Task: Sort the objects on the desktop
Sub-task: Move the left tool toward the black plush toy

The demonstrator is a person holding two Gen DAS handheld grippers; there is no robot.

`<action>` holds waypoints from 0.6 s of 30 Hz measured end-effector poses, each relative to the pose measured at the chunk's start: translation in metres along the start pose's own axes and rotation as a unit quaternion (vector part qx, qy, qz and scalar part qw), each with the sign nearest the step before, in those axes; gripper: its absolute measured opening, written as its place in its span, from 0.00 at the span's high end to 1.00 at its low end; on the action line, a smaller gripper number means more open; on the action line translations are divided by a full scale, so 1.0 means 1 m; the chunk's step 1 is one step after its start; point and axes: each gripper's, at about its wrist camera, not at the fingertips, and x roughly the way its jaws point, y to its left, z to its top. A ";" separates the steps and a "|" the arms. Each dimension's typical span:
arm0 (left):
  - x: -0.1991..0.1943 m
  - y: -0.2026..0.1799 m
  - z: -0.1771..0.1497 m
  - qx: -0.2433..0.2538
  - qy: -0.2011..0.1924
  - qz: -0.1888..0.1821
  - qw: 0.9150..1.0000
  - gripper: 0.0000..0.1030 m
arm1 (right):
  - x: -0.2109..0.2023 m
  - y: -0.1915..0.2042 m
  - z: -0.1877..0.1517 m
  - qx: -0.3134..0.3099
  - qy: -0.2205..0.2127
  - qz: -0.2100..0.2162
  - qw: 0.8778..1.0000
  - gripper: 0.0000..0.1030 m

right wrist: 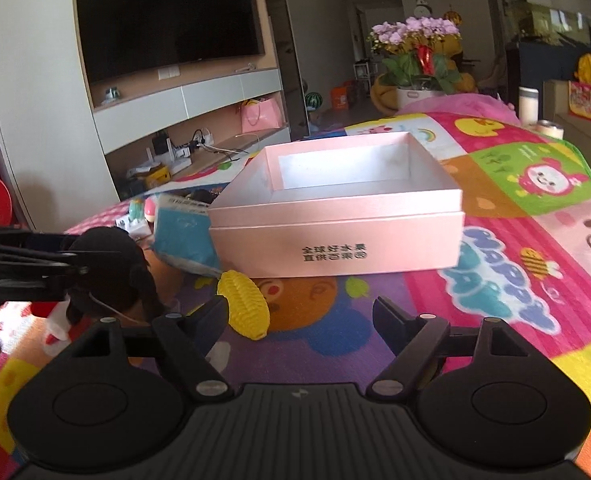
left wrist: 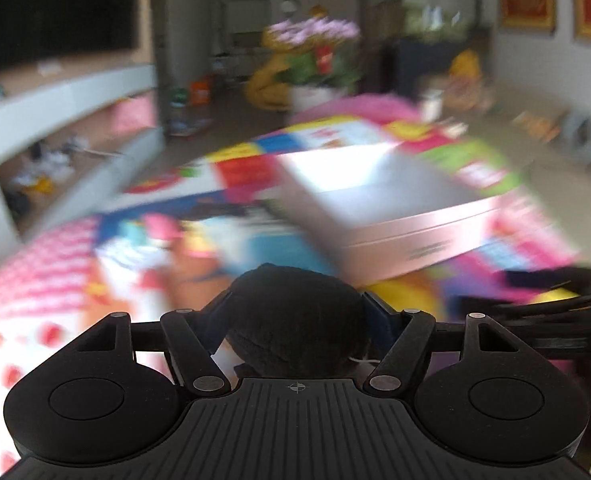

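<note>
My left gripper [left wrist: 295, 312] is shut on a black plush toy [left wrist: 295, 320], held above the colourful mat; that view is motion-blurred. The toy and left gripper also show at the left of the right wrist view [right wrist: 107, 272]. A pink open box [right wrist: 335, 216] sits on the mat ahead, empty inside; it also shows in the left wrist view [left wrist: 395, 208]. My right gripper [right wrist: 299, 312] is open and empty, low over the mat. A yellow corn-shaped toy [right wrist: 244, 304] lies just by its left finger, in front of the box.
A teal packet [right wrist: 183, 236] and small toys [right wrist: 139, 212] lie left of the box on the cartoon mat [right wrist: 515, 280]. A TV wall unit [right wrist: 167, 32] stands at the left, a flower pot [right wrist: 415, 60] beyond the mat's far end.
</note>
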 end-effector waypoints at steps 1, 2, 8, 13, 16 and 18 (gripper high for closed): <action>-0.003 -0.004 -0.002 -0.017 0.000 -0.033 0.999 0.28 | -0.003 -0.003 0.001 0.006 -0.001 0.000 1.000 0.22; -0.005 -0.006 -0.005 -0.034 0.001 -0.065 0.997 0.28 | -0.007 -0.006 0.003 0.012 -0.003 0.000 1.000 0.21; 0.000 -0.008 -0.031 -0.054 0.027 -0.103 0.993 0.23 | -0.019 -0.017 0.016 0.052 0.006 0.039 0.998 0.15; -0.021 0.008 -0.041 -0.031 0.003 -0.065 0.997 0.11 | -0.012 -0.006 0.016 0.059 0.033 0.077 0.995 0.15; -0.037 0.016 -0.046 -0.016 -0.012 -0.029 0.999 0.06 | -0.009 0.009 0.012 0.044 0.039 0.080 0.995 0.15; -0.045 0.025 -0.050 -0.017 -0.016 -0.010 1.000 0.06 | -0.005 0.017 0.009 0.037 0.047 0.091 0.994 0.15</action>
